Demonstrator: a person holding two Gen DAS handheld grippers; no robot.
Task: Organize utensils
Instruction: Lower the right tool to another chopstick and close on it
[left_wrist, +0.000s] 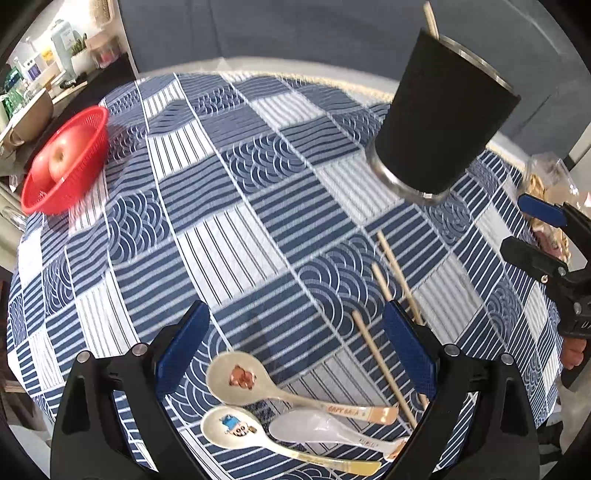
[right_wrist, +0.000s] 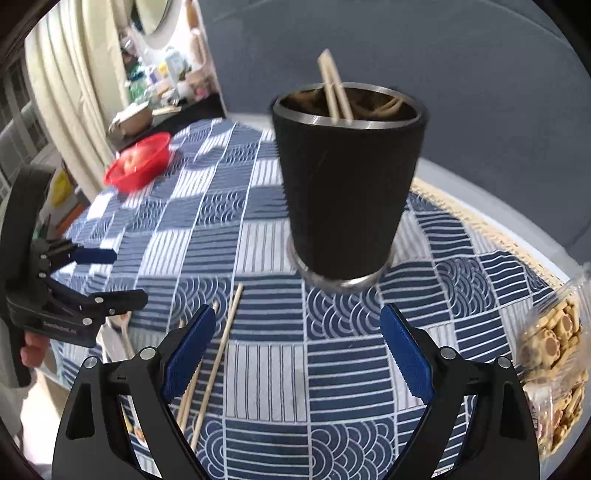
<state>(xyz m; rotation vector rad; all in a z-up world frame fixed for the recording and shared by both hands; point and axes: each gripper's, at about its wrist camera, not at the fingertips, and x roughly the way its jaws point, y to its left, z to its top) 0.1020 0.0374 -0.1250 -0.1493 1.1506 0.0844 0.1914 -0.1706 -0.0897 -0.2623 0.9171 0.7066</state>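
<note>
Both tools are spread and empty: left tool (left_wrist: 295, 347) over the spoons (left_wrist: 258, 391), right tool (right_wrist: 297, 343) beside loose chopsticks (right_wrist: 218, 354), likely bound for the cup (right_wrist: 347, 184).

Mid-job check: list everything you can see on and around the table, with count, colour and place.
cup: one, black with steel rim, upright on cloth, far side
chopsticks in cup: two, pale wood, leaning
loose chopsticks: three, pale wood, on cloth near spoons
spoons: three, cream or white, two with cartoon prints, near edge
basket: one, red, far left, holds an apple
cookie bag: one, clear, right edge
tablecloth: blue and white patchwork
left hand-held gripper: black, blue pads, open above spoons
right hand-held gripper: black, blue pads, open before cup
</note>
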